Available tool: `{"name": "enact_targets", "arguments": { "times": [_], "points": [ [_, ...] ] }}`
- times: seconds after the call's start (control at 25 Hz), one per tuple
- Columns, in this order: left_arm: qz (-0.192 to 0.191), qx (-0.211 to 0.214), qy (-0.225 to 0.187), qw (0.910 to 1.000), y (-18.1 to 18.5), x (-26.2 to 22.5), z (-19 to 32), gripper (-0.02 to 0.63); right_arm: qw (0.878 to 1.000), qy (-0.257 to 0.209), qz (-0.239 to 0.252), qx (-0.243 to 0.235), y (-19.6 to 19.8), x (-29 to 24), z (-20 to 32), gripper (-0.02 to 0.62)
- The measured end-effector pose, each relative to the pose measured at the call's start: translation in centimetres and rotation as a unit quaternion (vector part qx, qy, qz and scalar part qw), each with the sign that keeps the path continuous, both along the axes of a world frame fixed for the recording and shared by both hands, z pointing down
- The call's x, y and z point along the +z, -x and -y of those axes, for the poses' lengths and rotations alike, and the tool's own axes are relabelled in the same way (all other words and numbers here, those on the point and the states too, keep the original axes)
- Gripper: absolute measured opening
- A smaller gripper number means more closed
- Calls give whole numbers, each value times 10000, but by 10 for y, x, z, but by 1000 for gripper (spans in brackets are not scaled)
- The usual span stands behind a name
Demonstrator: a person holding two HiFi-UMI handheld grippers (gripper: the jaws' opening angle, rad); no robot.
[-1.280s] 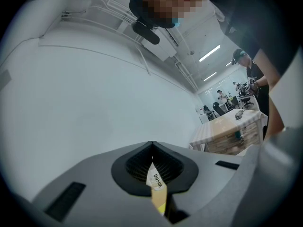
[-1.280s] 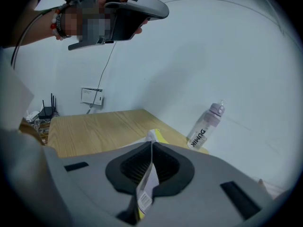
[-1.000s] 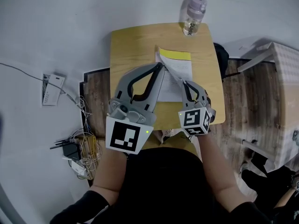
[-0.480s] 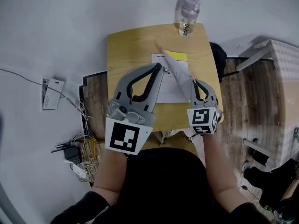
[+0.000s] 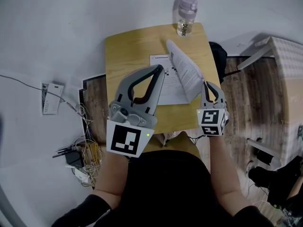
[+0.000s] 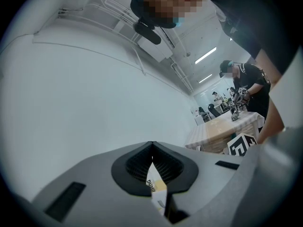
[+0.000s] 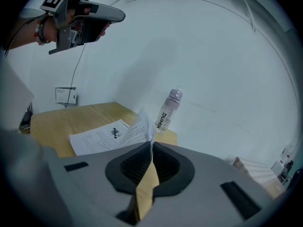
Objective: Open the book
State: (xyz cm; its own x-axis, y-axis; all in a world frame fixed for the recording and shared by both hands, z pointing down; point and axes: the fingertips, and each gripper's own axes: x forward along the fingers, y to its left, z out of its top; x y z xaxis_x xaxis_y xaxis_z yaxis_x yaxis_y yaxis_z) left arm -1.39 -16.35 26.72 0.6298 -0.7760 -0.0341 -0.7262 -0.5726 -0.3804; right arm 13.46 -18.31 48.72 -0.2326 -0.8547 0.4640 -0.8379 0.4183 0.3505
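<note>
Wooden table (image 5: 130,48). Bottle (image 5: 186,14): upright at the table's far edge, beyond both grippers' tips, apart from the book. Left gripper (image 5: 160,68): jaws together, empty, held high over the book's left part and covering it in the head view. Book (image 5: 174,90): flat on the table, just ahead of the right gripper (image 5: 207,84). Top leaf (image 5: 187,72): raised, tilted, its edge pinched between the right gripper's closed jaws.

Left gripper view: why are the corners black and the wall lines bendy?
Left gripper view: the wide-angle lens bends lines and darkens the corners. Right gripper view: same bulge, so the bottle leans; the page pinched in the right tongs looks soft. Head view: table edges bow.
</note>
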Motion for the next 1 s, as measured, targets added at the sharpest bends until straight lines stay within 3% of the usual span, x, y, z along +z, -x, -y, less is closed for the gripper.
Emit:
{"name": "enact_targets", "arguments": {
  "times": [0.56, 1.0],
  "points": [
    [-48, 134, 33, 9999, -11, 0, 3, 9, 9979, 341, -75, 546, -48, 23, -9, 37],
    [-32, 92, 68, 9999, -4, 4, 4, 9, 9890, 975, -65, 1113, -89, 75, -21, 37]
  ]
}}
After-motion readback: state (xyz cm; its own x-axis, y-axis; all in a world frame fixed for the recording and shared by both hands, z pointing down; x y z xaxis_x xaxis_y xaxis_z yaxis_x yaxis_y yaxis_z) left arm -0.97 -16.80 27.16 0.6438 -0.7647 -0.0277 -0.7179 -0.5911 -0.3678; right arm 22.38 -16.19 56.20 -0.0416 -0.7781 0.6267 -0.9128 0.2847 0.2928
